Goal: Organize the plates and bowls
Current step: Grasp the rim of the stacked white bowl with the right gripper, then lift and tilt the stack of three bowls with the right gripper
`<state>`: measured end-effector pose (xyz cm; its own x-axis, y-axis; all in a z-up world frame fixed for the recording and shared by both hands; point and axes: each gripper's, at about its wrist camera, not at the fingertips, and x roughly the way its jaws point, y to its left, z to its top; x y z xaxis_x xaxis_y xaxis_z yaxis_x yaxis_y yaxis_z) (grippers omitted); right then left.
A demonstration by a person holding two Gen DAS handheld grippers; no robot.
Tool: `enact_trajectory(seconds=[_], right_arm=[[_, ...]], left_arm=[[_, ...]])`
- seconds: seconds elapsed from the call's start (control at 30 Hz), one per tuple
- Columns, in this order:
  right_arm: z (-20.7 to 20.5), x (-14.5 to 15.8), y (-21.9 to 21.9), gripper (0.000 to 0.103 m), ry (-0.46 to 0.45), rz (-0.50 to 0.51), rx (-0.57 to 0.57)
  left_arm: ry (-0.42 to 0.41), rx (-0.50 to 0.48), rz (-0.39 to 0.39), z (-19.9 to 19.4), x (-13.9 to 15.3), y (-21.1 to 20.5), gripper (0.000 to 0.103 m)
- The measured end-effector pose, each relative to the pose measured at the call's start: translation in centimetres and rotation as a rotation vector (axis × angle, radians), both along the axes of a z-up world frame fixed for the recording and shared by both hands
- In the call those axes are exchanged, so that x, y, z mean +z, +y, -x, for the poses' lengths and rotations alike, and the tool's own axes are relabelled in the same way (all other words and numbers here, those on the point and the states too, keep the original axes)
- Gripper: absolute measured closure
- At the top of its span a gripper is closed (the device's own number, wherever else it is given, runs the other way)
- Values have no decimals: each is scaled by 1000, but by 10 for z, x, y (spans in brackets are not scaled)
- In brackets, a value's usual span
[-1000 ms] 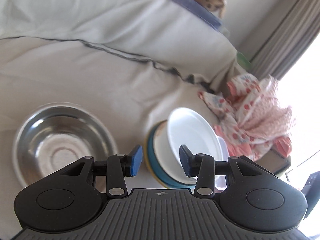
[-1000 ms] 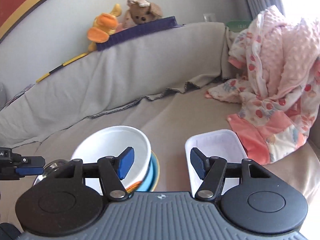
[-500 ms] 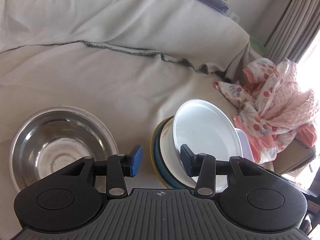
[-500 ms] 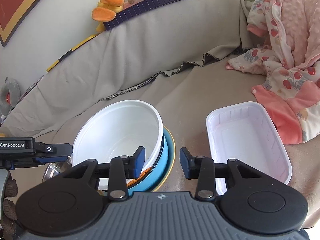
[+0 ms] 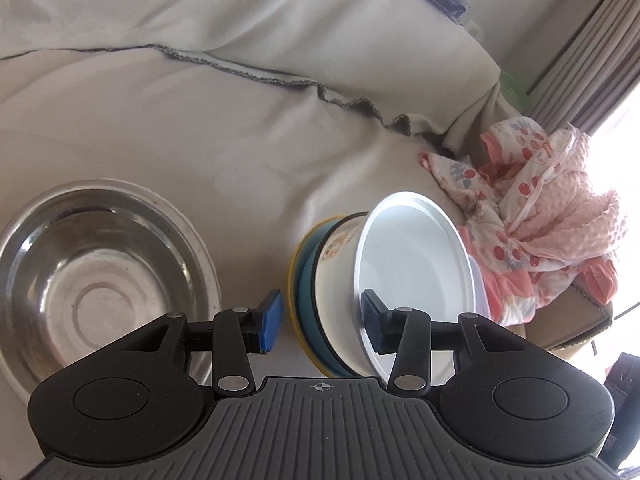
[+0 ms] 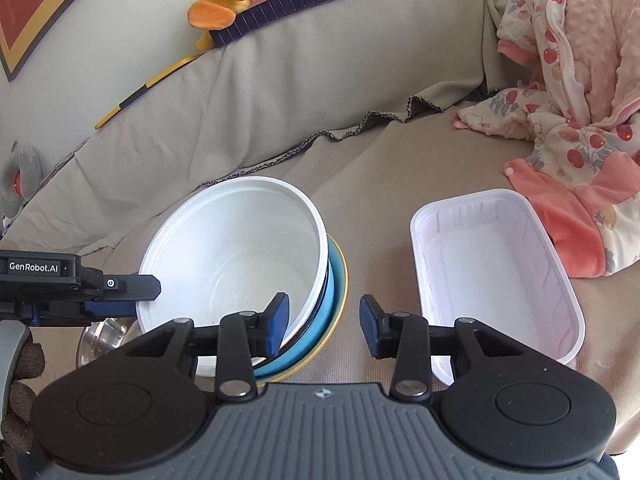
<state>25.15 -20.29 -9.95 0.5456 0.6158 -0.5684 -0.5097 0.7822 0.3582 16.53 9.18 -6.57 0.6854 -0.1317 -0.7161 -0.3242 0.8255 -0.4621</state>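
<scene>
A white plastic bowl (image 5: 412,276) sits tilted in a patterned white bowl (image 5: 340,248) on a blue plate with a yellow rim (image 5: 304,280), all on the beige sofa cover. My left gripper (image 5: 320,320) is open and straddles the stack's near edge, one pad inside the white bowl and one outside the plate. In the right wrist view the white bowl (image 6: 240,252) and blue plate (image 6: 334,304) sit low at centre. My right gripper (image 6: 322,320) is open across their right rim, its outer pad clear of the plate. The left gripper (image 6: 140,294) reaches in at the bowl's left rim.
A steel bowl (image 5: 96,276) lies left of the stack, partly showing as the steel bowl (image 6: 100,340) under the left gripper. A white rectangular tub (image 6: 496,280) lies right of the stack. Pink baby clothes (image 6: 568,128) pile up beyond it. Plush toys (image 6: 224,4) sit on the sofa back.
The right jaws have narrowed from a wide spread to a closer stance around the stack's right rim. Both grippers have sunk and tilted down towards the stack.
</scene>
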Motion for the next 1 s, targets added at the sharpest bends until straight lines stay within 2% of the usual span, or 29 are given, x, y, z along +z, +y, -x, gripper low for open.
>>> enact_trajectory(seconds=[0.17, 0.27, 0.37, 0.5, 0.6, 0.67, 0.77, 0.93, 1.0], right_arm=[[-3, 7, 5, 56, -9, 1, 5], [-11, 9, 7, 49, 16, -18, 14], [-24, 7, 13, 44, 65, -27, 35], [-46, -5, 21, 44, 132, -16, 39], [-66, -19, 26, 44, 223, -31, 47], [-77, -31, 29, 44, 290, -58, 66], [-82, -43, 38, 44, 341, -70, 96], [-69, -53, 51, 42, 349, -55, 166], [-60, -52, 55, 42, 309, -29, 163]], left_arm=[[64, 2, -54, -11, 0, 1, 56], [97, -12, 3, -19, -8, 7, 58], [113, -28, 55, -28, -16, 11, 58], [129, -55, 47, -38, -21, 6, 58], [127, -70, 40, -42, -24, 4, 58], [125, -76, 50, -42, -27, 2, 58], [122, -88, 73, -40, -34, -2, 57], [81, -65, 56, -31, -37, -10, 55], [73, -47, 48, -28, -37, -12, 56]])
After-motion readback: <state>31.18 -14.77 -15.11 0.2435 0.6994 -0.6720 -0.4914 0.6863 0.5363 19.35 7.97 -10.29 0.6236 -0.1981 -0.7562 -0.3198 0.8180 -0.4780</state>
